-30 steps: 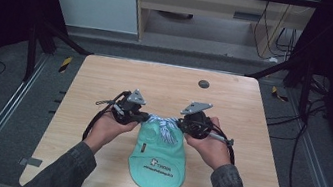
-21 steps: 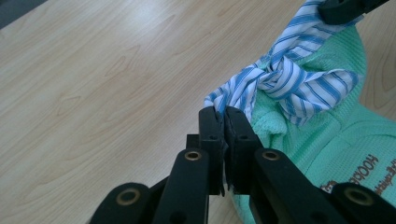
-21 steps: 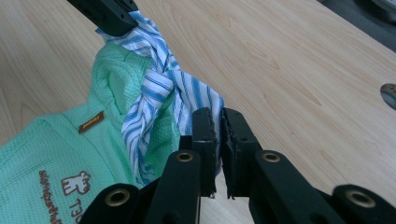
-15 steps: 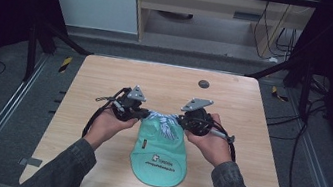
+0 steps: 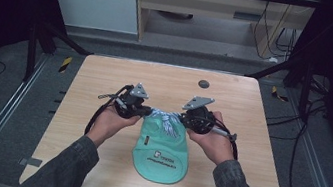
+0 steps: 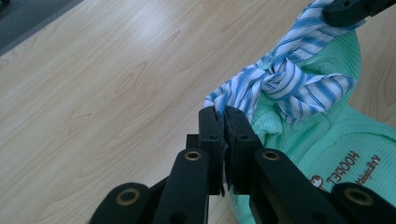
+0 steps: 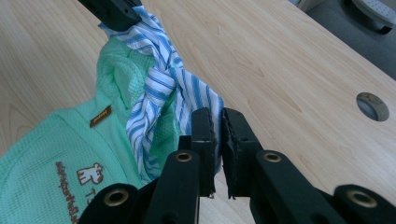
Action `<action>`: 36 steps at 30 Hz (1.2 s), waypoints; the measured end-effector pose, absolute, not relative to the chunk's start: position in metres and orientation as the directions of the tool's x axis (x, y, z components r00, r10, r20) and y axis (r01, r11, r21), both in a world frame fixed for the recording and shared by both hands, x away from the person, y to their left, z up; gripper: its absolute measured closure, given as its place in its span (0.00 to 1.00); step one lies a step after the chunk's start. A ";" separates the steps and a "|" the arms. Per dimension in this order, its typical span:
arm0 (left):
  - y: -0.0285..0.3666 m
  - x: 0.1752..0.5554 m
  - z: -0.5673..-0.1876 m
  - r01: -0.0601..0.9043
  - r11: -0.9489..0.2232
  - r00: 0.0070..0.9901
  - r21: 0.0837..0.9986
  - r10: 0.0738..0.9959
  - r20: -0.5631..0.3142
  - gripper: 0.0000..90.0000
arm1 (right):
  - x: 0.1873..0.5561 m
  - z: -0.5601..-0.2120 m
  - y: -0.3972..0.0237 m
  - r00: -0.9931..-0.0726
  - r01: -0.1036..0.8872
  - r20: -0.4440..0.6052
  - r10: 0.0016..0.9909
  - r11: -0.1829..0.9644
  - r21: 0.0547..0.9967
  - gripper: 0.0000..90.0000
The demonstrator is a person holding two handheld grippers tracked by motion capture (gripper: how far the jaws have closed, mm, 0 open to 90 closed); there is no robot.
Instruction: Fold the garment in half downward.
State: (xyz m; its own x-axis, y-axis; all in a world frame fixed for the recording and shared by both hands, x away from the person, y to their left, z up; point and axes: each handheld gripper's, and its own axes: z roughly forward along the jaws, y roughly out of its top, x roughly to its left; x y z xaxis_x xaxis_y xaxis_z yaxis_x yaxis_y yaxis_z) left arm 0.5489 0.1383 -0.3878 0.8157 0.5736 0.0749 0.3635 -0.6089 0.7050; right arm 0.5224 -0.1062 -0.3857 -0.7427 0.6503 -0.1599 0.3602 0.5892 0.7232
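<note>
Your left gripper (image 5: 144,112) pinches one end of the blue-striped tie (image 6: 280,84) with its fingers pressed on the cloth; your right gripper (image 5: 183,118) pinches the other end. The knotted tie sits at the top of the mint-green garment (image 5: 162,148), lying at the centre of the surface (image 5: 90,81).

I'm seeing the table (image 5: 106,79) evenly lit from above, surroundings dark; both gripper views bright, their nearest edges soft.

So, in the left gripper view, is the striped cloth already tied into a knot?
Yes, the blue and white striped cloth twists into a knot above the green garment, and the left gripper pinches one end.
</note>
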 end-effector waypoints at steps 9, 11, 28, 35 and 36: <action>0.136 0.553 -0.383 0.354 -0.613 0.818 0.706 0.570 0.084 0.97 | 0.525 -0.382 -0.108 -0.742 0.359 -0.164 0.650 0.592 0.722 0.93; 0.136 0.554 -0.383 0.353 -0.614 0.819 0.706 0.568 0.084 0.96 | 0.525 -0.381 -0.108 -0.741 0.360 -0.164 0.651 0.592 0.721 0.93; 0.126 0.557 -0.377 0.336 -0.617 0.815 0.712 0.569 0.109 0.96 | 0.529 -0.380 -0.115 -0.727 0.359 -0.169 0.666 0.578 0.733 0.94; 0.124 0.559 -0.373 0.324 -0.628 0.817 0.707 0.563 0.125 0.96 | 0.532 -0.380 -0.119 -0.719 0.363 -0.172 0.673 0.575 0.734 0.94; 0.124 0.559 -0.373 0.323 -0.631 0.816 0.705 0.563 0.130 0.96 | 0.533 -0.380 -0.119 -0.719 0.362 -0.174 0.673 0.576 0.733 0.94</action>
State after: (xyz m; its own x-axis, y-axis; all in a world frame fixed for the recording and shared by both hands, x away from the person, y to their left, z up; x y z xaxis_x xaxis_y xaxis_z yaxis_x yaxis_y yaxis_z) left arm 0.5591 0.1244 -0.3725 0.8165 0.5626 0.1296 0.3230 -0.6312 0.7052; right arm 0.5327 -0.1189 -0.3798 -0.7191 0.6729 -0.1735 0.3617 0.5756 0.7334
